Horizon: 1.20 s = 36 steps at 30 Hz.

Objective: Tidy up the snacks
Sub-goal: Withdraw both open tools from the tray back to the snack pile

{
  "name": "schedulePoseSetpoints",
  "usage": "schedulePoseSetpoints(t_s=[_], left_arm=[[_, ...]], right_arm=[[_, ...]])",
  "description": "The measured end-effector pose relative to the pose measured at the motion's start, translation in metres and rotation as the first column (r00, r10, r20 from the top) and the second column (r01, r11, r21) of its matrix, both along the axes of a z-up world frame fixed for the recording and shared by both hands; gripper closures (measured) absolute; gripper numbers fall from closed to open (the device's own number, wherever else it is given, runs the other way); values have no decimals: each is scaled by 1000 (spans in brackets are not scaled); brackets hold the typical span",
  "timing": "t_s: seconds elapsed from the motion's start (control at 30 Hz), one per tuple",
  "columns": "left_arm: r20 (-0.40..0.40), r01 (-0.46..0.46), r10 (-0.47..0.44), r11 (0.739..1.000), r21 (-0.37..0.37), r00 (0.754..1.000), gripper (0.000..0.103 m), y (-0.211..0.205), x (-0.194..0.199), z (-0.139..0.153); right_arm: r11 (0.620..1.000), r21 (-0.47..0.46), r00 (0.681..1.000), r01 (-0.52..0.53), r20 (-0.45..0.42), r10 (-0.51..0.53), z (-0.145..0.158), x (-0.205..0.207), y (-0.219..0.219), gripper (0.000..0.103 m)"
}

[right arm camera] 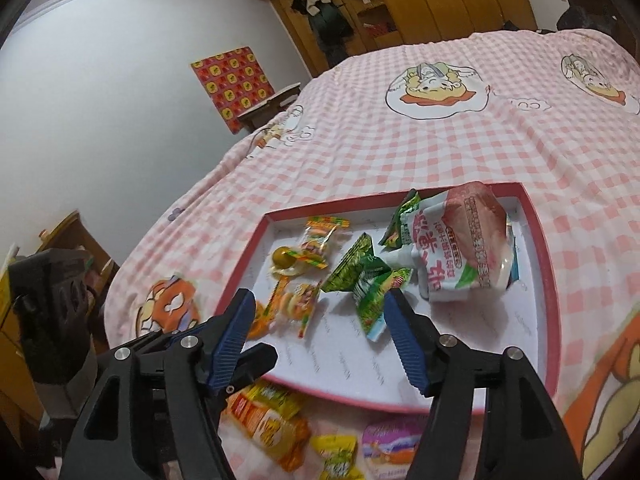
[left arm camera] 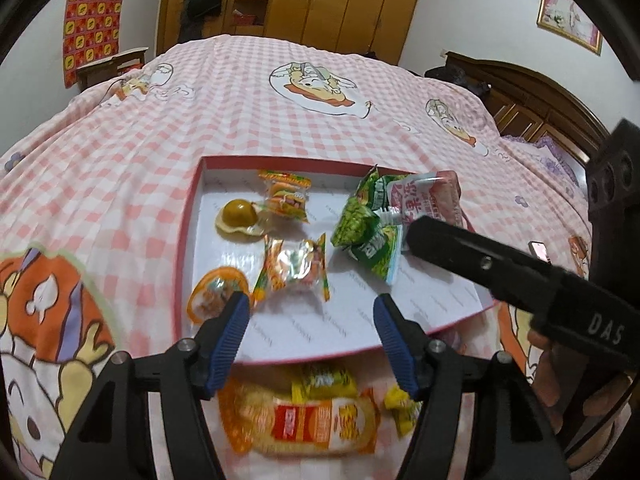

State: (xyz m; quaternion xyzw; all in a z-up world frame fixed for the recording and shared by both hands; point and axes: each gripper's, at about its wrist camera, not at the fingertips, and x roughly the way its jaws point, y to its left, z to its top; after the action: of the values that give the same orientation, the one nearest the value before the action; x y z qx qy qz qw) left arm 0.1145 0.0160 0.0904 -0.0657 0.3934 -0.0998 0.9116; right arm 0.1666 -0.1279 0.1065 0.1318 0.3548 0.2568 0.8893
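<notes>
Nearest the lens: left gripper (left arm camera: 312, 308), blue-padded jaws spread wide, nothing between them, poised over near edge of red-rimmed tray (left arm camera: 188, 240). Right gripper (right arm camera: 320, 312) likewise gaping and empty, above same near edge. Inside tray: two burger-print packets (left arm camera: 288, 196), a round yellow-brown candy (left arm camera: 236, 218) beside them toward left rim, green pea packets (left arm camera: 360, 224) at centre, pink-and-white pouch (right arm camera: 460, 248) toward far right corner. Outside tray, just before near rim, on pink checked bedcover (left arm camera: 200, 128): orange biscuit pack (left arm camera: 312, 420), small yellow sachets (right arm camera: 336, 452), blurred. Round orange snack (left arm camera: 212, 300) at near left rim.
</notes>
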Motion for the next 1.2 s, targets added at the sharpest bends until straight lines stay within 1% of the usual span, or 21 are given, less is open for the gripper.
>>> schedulePoseSetpoints(t_s=[0.23,0.3,0.5,0.73,0.77,0.8,0.83,0.93,1.03,1.2], left_arm=[[-17,-19,19,999,-31,1000,32,8,-24,-1],[-25,-20,19,999,-42,999,29,8,-29,-3],[-48,-12,10,999,-31,999,24,1,-38,-12],[-93,-1,0,1000,-19,996,24,-5,-44,-28],[-97,-2,0,1000,-16,995,21,-5,-44,-29],[-103,-6,5,1000,-9,995,15,-6,-44,-32],[-107,-11,11,1000,1,994,14,-7,-44,-34],[-105,-18,22,999,36,994,14,-12,-43,-40],[-101,-17,26,996,93,994,13,-18,-42,-47],[-80,-32,42,992,122,996,12,-22,-45,-50]], right_arm=[[998,-66,1000,-3,12,4,-1,-31,-1,35],[996,-85,1000,-2,9,3,-3,-39,-2,35],[995,-95,1000,3,-17,-5,-14,-55,-9,35],[995,-95,997,30,-61,-36,-30,-67,-20,35],[995,-96,997,34,-64,-40,-31,-68,-21,35],[994,-97,997,40,-66,-47,-33,-70,-23,35],[994,-98,996,44,-68,-51,-34,-71,-24,35],[994,-93,995,53,-77,-60,-37,-76,-29,35],[993,-93,993,66,-89,-74,-41,-79,-34,35],[993,-86,989,83,-115,-93,-49,-81,-39,35]])
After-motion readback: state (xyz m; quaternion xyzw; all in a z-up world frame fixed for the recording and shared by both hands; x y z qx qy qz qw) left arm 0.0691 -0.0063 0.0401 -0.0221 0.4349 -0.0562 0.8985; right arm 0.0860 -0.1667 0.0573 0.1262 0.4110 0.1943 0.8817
